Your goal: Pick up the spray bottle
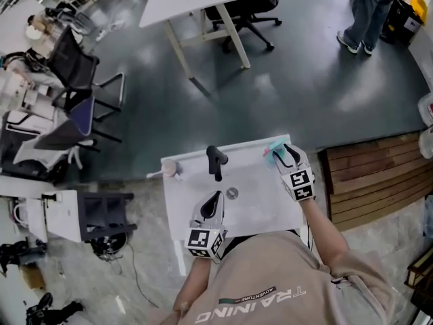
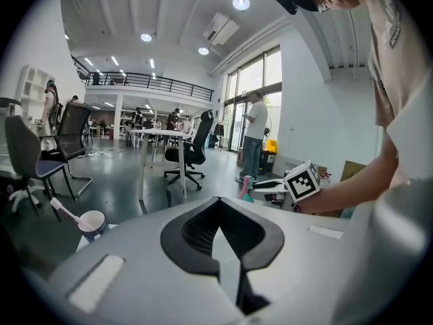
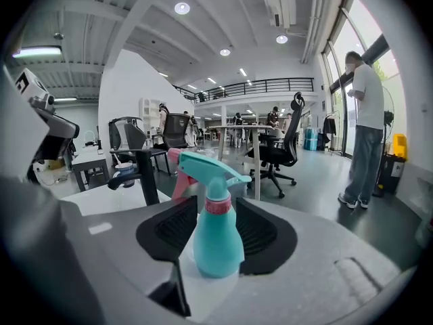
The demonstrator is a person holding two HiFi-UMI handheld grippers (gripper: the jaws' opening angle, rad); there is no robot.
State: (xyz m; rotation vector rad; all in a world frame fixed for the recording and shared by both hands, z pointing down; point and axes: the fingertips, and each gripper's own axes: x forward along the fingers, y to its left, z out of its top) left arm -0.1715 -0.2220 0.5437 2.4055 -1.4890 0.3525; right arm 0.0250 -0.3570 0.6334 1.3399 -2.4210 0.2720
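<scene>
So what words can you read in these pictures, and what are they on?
"TRAINING": across the person's shirt, upside down in the head view.
"ADVENTURE": smaller, beside it on the same shirt.
The two cubes: black-and-white squares only, no words.
Spray bottle: no label shows.

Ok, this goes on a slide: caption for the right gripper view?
Right gripper, fingers open, straddles the upright teal spray bottle.
</scene>
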